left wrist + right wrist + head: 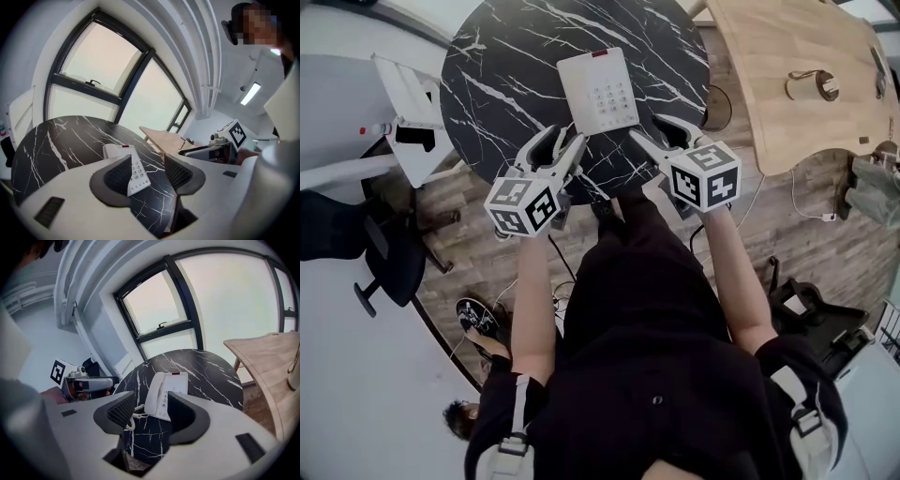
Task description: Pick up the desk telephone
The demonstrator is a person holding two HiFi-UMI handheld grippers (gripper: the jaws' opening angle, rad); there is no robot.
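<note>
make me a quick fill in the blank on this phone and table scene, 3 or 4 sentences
1. The desk telephone is coloured ____.
2. It lies on a round black table veined like ____.
3. The jaws of the left gripper and the right gripper stand ____, with nothing held.
4. The pale table at the head view's right is made of ____.

Missing words: white; marble; open; wood.
</note>
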